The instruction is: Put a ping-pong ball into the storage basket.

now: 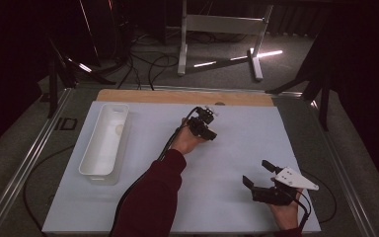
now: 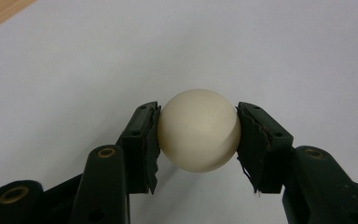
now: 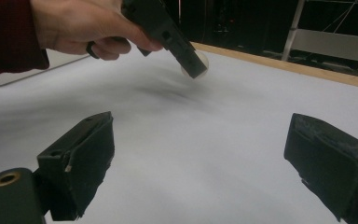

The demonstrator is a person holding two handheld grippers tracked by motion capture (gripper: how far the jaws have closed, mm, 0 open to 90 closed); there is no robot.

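Observation:
A cream ball sits squeezed between the two black pads of my left gripper, a little above the white mat. In the high view that left gripper is over the middle of the mat, held by a hand in a dark red sleeve. The right gripper view shows the same ball at the tip of the left gripper, off the surface. My right gripper rests near the mat's front right corner. Its jaws stand wide apart with nothing between them.
A long white bin stands on the left side of the mat. A wooden strip runs along the table's far edge. Beyond the table are a metal stand and cables on the floor.

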